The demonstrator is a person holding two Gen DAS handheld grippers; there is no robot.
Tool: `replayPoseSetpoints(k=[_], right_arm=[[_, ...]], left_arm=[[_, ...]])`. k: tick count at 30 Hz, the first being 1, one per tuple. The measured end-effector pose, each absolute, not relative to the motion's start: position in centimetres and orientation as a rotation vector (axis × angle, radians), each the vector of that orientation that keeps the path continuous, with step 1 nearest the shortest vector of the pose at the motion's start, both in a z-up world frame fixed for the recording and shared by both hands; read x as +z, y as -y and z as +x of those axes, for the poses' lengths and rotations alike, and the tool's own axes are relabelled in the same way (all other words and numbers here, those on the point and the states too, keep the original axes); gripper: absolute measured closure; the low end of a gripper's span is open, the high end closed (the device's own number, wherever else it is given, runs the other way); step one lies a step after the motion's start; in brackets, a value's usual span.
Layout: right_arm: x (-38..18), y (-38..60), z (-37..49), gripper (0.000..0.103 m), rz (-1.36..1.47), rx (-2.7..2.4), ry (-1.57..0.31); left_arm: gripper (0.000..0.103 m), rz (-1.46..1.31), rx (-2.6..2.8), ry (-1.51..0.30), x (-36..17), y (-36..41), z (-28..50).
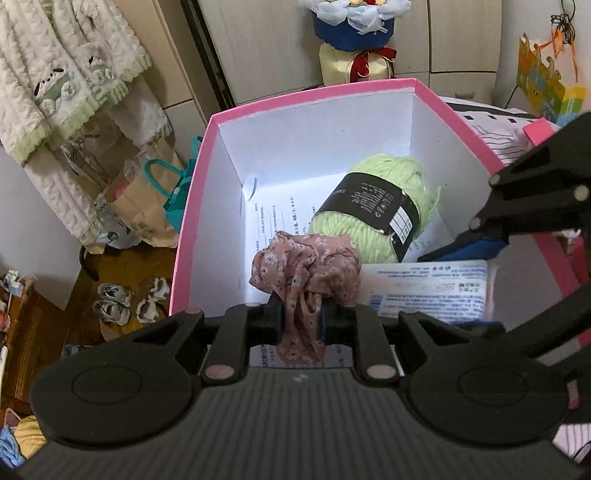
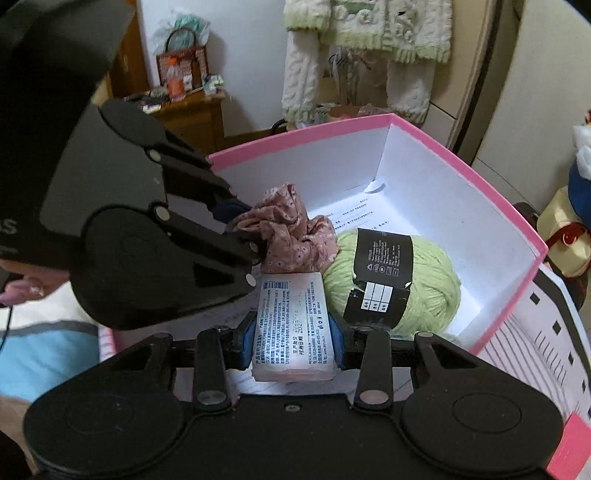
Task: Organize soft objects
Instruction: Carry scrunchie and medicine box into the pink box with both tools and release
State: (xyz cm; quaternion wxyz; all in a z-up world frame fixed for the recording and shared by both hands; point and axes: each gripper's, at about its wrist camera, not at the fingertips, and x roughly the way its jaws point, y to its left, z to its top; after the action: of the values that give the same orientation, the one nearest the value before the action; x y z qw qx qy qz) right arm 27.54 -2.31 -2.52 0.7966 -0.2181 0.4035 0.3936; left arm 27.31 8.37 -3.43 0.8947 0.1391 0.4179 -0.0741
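Note:
A pink box with white inner walls [image 1: 295, 147] stands open; it also shows in the right wrist view [image 2: 443, 206]. A light green yarn ball with a black label [image 1: 373, 206] [image 2: 391, 280] lies inside on printed paper. My left gripper [image 1: 301, 321] is shut on a pink floral cloth [image 1: 306, 273], held over the box's near part; the cloth shows in the right wrist view [image 2: 291, 236] too. My right gripper [image 2: 293, 332] is shut on a white tissue packet with blue print [image 2: 291, 325] [image 1: 424, 291], beside the cloth and above the box.
Cream and green knitted clothes [image 1: 62, 74] hang at the left. Paper bags [image 1: 147, 199] and slippers [image 1: 129, 299] are on the wooden floor. A blue flower bouquet [image 1: 354, 33] stands behind the box. A wooden cabinet [image 2: 192, 114] stands at the back.

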Motion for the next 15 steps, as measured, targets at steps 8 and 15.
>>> replayPoseSetpoints(k=[8, 15], right_arm=[[-1.7, 3.9, 25.8, 0.050, -0.495, 0.798, -0.787], [1.2, 6.5, 23.2, 0.050, -0.420, 0.759, -0.752]], left_arm=[[0.055, 0.357, -0.157, -0.840, -2.7, -8.4, 25.9], [0.048, 0.363, -0.179, -0.809, -1.1, -8.9, 23.6]])
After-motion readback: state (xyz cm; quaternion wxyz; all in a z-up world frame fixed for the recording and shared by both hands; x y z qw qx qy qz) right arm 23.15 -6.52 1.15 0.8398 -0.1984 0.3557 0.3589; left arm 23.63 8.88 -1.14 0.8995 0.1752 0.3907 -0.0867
